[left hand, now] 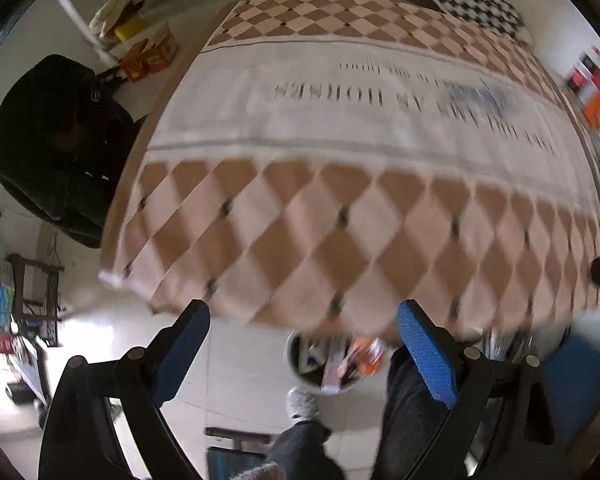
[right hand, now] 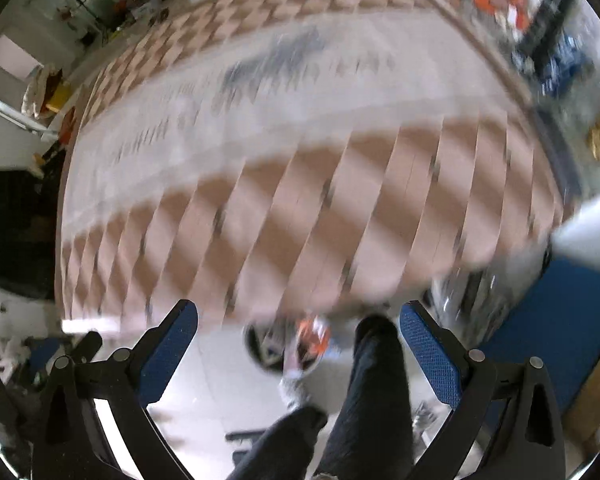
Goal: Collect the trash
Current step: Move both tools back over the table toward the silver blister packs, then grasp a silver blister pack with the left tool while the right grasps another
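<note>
Both views look steeply down over a table (left hand: 380, 128) covered with a cloth of tan and pale pink diamonds along its near and far edges and a wide white band with dark lettering across the middle. The left gripper (left hand: 304, 320) hangs just past the table's near edge with its blue-padded fingers (left hand: 428, 360) spread wide and nothing between them. The right gripper (right hand: 298, 320) is set the same way, its jaws wide apart and empty, over the same near edge; its view is heavily blurred. On the floor below the near edge, partly tucked under the overhanging cloth, stands a round waste bin (left hand: 300, 376) with a pale rim, and inside it lies trash (left hand: 364, 356): orange-and-white packaging and some paler wrappers, too smeared to name further. The right wrist view shows the same bin (right hand: 256, 348) and its orange litter (right hand: 312, 338) just left of a person's dark trouser leg (right hand: 374, 392). A foot in a light grey slipper (left hand: 302, 404) rests on the pale tiles beside the bin. A dark chair (left hand: 52, 140) stands off the table's left edge.
</note>
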